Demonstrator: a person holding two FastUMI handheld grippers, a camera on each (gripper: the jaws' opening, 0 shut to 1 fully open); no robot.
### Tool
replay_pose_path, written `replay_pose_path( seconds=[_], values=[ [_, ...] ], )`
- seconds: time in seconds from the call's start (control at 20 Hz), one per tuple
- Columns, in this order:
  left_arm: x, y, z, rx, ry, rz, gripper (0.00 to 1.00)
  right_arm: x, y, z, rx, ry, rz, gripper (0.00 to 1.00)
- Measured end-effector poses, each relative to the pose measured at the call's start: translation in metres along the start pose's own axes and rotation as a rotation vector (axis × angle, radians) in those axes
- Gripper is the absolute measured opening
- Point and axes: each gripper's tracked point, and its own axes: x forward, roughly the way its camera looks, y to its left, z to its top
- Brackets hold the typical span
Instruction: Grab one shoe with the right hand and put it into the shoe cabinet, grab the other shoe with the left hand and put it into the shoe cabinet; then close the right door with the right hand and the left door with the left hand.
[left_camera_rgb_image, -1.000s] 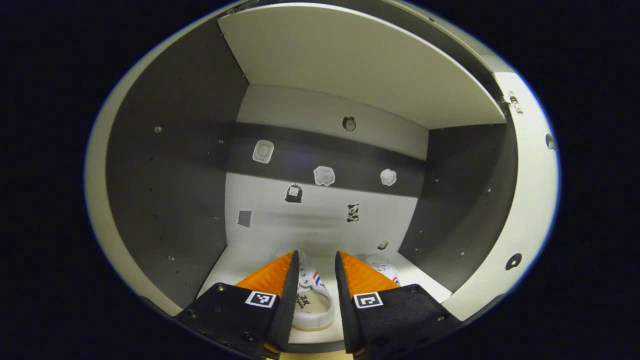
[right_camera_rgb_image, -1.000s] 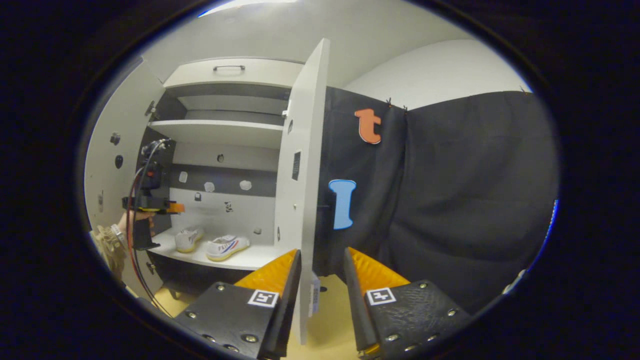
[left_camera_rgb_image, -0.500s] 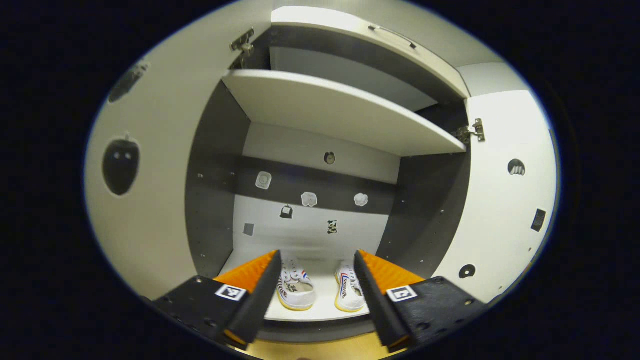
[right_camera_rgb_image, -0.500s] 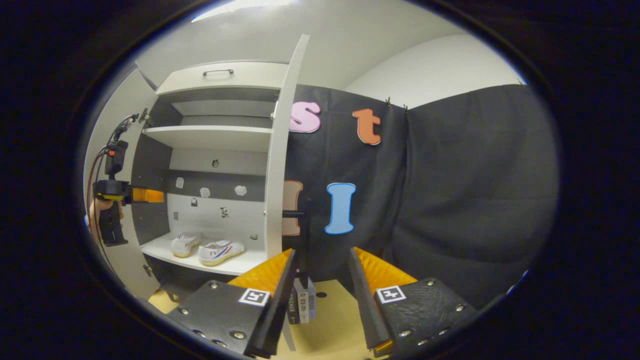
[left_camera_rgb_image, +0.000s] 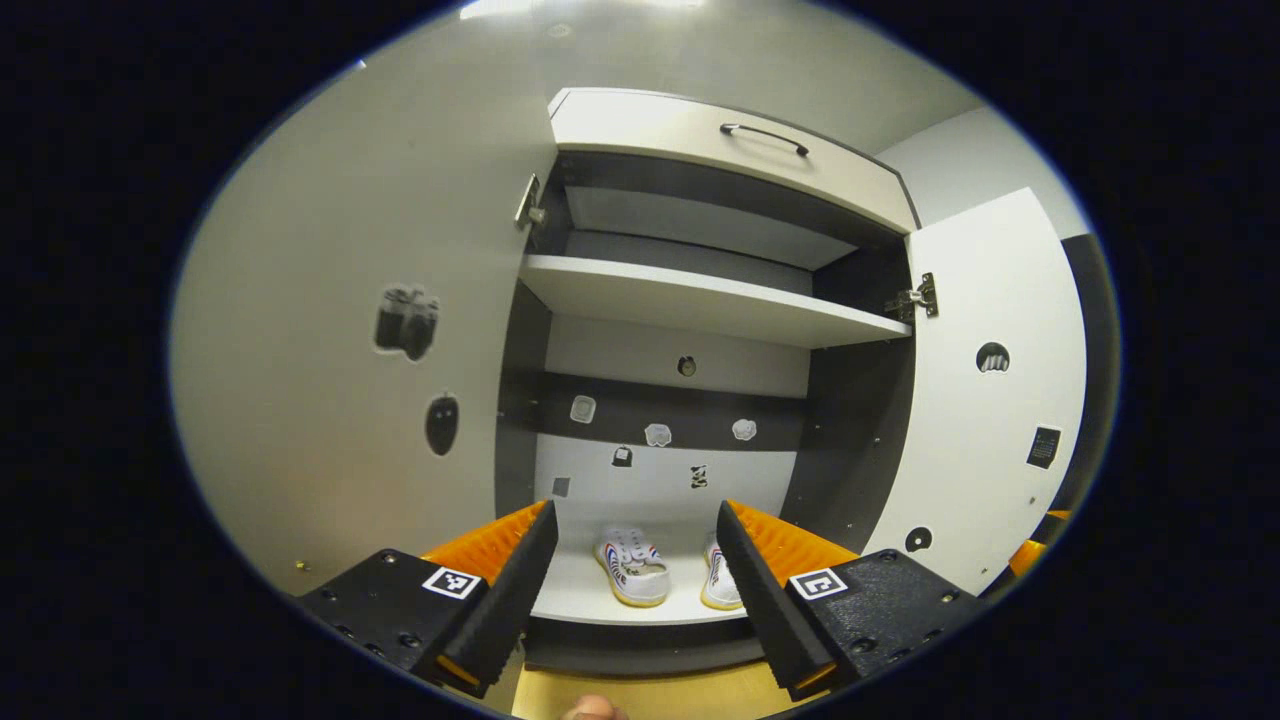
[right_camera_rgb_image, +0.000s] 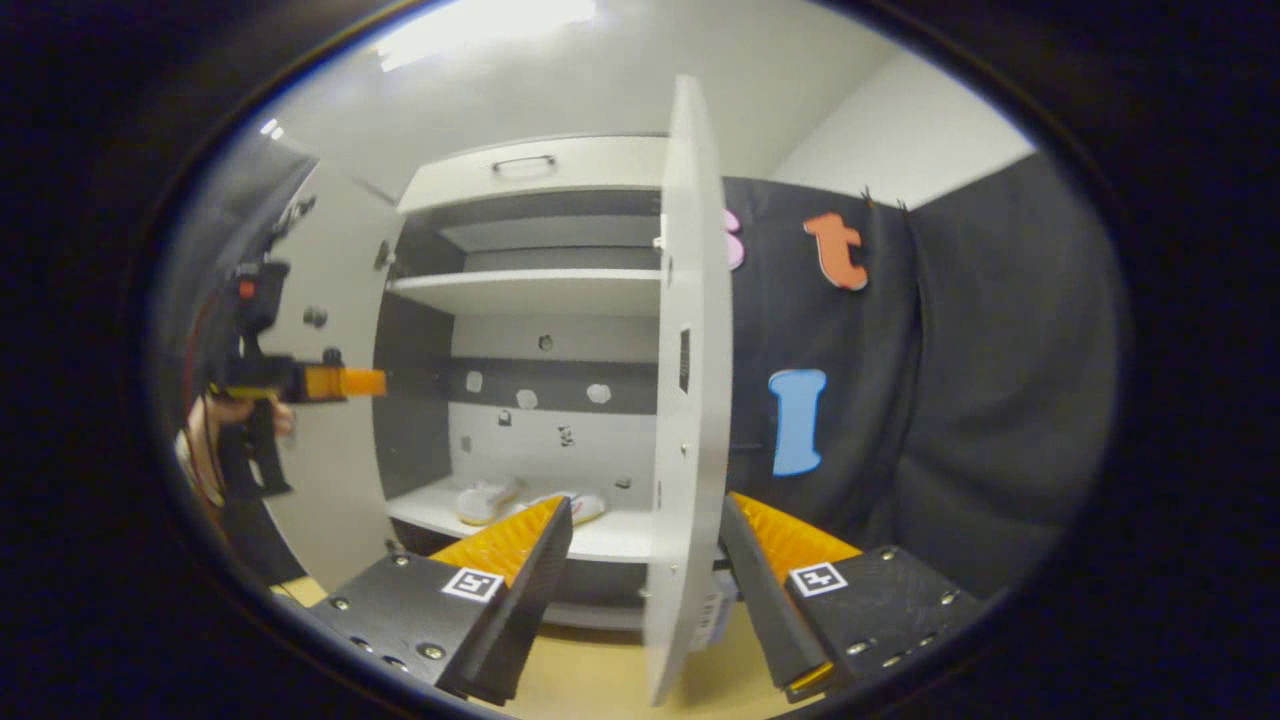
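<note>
Left gripper view, left to right: left door (left_camera_rgb_image: 340, 400) is standing wide open with two dark stickers on its inner face. The left gripper (left_camera_rgb_image: 632, 560) is hanging in front of the shoe cabinet (left_camera_rgb_image: 700, 300), its jaws spread apart and gripping nothing. Both shoes are sitting side by side on the bottom shelf (left_camera_rgb_image: 580, 600) – the left shoe (left_camera_rgb_image: 632, 568), then the right shoe (left_camera_rgb_image: 720, 585) just beside it. Insole print on the left shoe is showing but too small to read. Small stickers are dotting the back panel. Right door (left_camera_rgb_image: 985, 420) is open too, hinge at the top.

Right gripper view, left to right: a hand (right_camera_rgb_image: 225, 420) is holding the left gripper (right_camera_rgb_image: 350, 383) near the left door (right_camera_rgb_image: 325, 450). The shoes (right_camera_rgb_image: 490, 497) are resting on the bottom shelf, partly hidden. The right gripper (right_camera_rgb_image: 645, 560) is straddling the free edge of the right door (right_camera_rgb_image: 690, 380) – fingers wide apart, one on each side; cannot tell if either is touching it. A small label low on the door's edge is unreadable.
</note>
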Motion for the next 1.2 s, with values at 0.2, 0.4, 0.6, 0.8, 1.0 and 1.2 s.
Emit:
replay_pose_path(
  seconds=[0.2,0.4,0.6,0.8,1.0,1.2],
  values=[
    [-0.030,0.007,0.003,0.017,0.017,0.023,0.96,0.002,0.002,0.004,0.180,0.024,0.068,0.89],
    [-0.055,0.009,0.012,0.030,0.001,0.038,0.96,-0.006,0.024,0.010,0.192,0.033,0.147,0.85],
    [-0.084,0.027,0.021,0.042,-0.018,0.091,0.92,0.004,0.101,0.015,0.251,0.049,0.286,0.88],
    [-0.109,0.053,0.034,0.042,-0.011,0.161,0.96,0.017,0.168,0.019,0.288,0.069,0.438,0.89],
    [-0.130,0.081,0.039,0.058,-0.019,0.232,0.94,0.013,0.214,0.028,0.327,0.067,0.526,0.88],
    [-0.149,0.112,0.041,0.048,-0.016,0.307,0.92,0.012,0.223,0.024,0.339,0.088,0.554,0.88]
  ],
)
